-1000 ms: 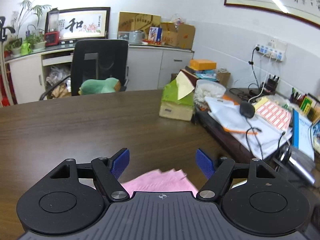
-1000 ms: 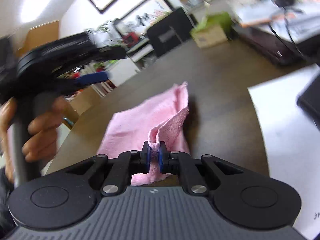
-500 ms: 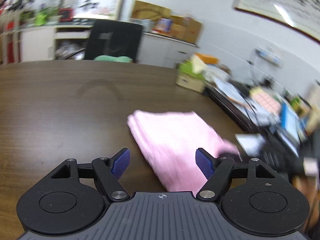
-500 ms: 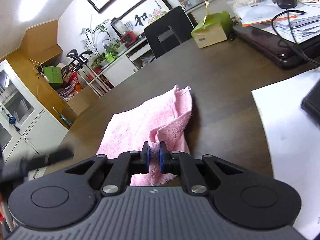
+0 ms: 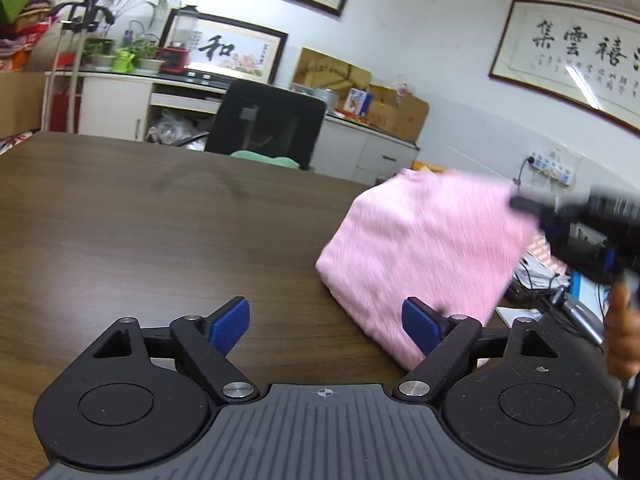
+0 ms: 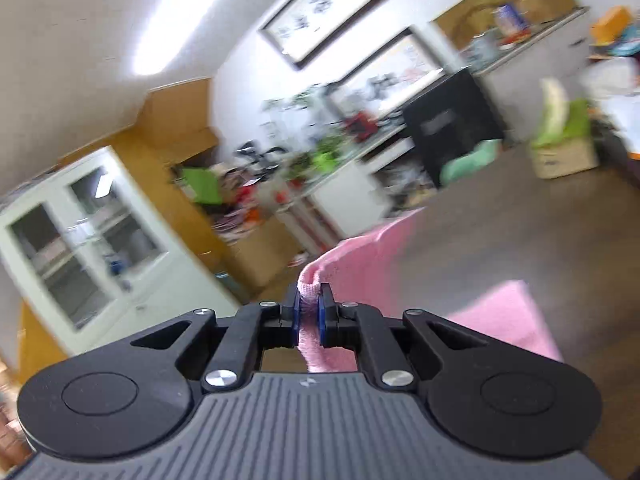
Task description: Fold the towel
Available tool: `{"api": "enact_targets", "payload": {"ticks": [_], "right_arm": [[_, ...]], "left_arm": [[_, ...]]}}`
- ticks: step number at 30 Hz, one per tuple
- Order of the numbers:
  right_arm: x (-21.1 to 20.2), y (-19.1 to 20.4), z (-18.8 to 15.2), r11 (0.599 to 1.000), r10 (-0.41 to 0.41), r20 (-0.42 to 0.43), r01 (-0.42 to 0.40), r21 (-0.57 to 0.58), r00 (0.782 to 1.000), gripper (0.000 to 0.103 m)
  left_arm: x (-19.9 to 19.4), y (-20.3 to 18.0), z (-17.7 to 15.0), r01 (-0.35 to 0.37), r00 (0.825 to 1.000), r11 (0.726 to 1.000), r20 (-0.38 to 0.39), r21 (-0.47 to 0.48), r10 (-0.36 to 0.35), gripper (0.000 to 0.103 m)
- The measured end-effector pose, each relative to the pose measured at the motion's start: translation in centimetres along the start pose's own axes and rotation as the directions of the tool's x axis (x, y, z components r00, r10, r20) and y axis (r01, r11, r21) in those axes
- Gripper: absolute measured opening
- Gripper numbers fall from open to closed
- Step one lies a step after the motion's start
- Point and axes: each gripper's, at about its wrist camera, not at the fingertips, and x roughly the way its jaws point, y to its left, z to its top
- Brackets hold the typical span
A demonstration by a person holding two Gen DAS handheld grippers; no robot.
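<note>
Slanting up from table (image 5: pixel 160 220), pink towel (image 5: pixel 420 248), right claw (image 6: pixel 308 314) pinching corner

The right gripper (image 5: pixel 520 203) at three o'clock is smeared by motion; the towel's (image 5: pixel 424 248) lifted edge blurs too.

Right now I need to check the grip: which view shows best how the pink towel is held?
The right wrist view: the right gripper is shut on a bunched edge of the pink towel. The left wrist view shows the towel lifted off the table, blurred, beside the opening, empty left gripper.
</note>
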Motion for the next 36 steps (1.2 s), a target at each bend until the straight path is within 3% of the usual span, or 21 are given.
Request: {"api": "enact_targets", "payload": {"ticks": [2, 5, 9, 14, 17, 19, 22, 27, 30, 33, 36], "right_arm": [[0.4, -3.0, -1.4, 0.989, -0.141, -0.054, 0.143, 0.032, 0.989, 0.009], [0.7, -5.9, -3.3, 0.961, -0.267, -0.106, 0.273, 0.05, 0.958, 0.009], [-0.4, -6.2, -4.1, 0.968, -0.247, -0.071, 0.249, 0.024, 0.966, 0.009], [-2.6, -1.9, -4.2, 0.956, -0.206, 0.125, 0.227, -0.184, 0.971, 0.009], [-2.8, -1.9, -4.4, 0.909, -0.311, 0.155, 0.341, -0.241, 0.938, 0.009], [-1.7, -3.3, -4.3, 0.89, -0.392, 0.076, 0.398, -0.223, 0.917, 0.009], [-1.4, -5.5, -4.4, 0.932, -0.342, -0.025, 0.336, -0.137, 0.939, 0.009], [-0.7, -4.6, -2.6, 0.942, -0.312, -0.025, 0.306, -0.139, 0.95, 0.009], [0.7, -2.8, -0.8, 0.946, -0.29, -0.026, 0.283, -0.158, 0.957, 0.009], [1.9, 2.3, 2.1, 0.963, -0.153, -0.011, 0.146, -0.226, 0.988, 0.009], [1.5, 5.4, 2.8, 0.96, 0.004, -0.018, -0.009, -0.28, 1.0, 0.009]], "left_arm": [[0.2, -0.3, 0.0, 0.004, 1.0, 1.0, -0.009, 0.011, -0.004, 0.086], [0.5, -0.9, 0.0, 0.007, 1.0, 0.999, -0.02, 0.031, -0.007, 0.086], [0.9, -2.0, -0.3, 0.0, 1.0, 0.998, -0.028, 0.067, 0.001, 0.089], [1.2, -3.3, -0.8, -0.002, 0.999, 0.995, -0.043, 0.103, 0.006, 0.089], [1.7, -3.8, -1.1, -0.005, 0.999, 0.993, -0.05, 0.121, 0.011, 0.091], [2.2, -4.0, -1.4, -0.004, 0.998, 0.992, -0.066, 0.126, 0.012, 0.091], [2.8, -4.4, -1.8, -0.006, 0.996, 0.991, -0.088, 0.133, 0.018, 0.091], [3.1, -4.8, -2.1, -0.016, 0.995, 0.991, -0.098, 0.129, 0.029, 0.092], [3.1, -4.1, -1.5, -0.031, 0.997, 0.996, -0.069, 0.08, 0.036, 0.093], [3.1, -2.4, -1.1, -0.06, 0.997, 0.998, -0.049, 0.009, 0.061, 0.093], [2.9, -0.6, -1.1, -0.088, 0.995, 0.995, -0.047, -0.04, 0.086, 0.094]]}}
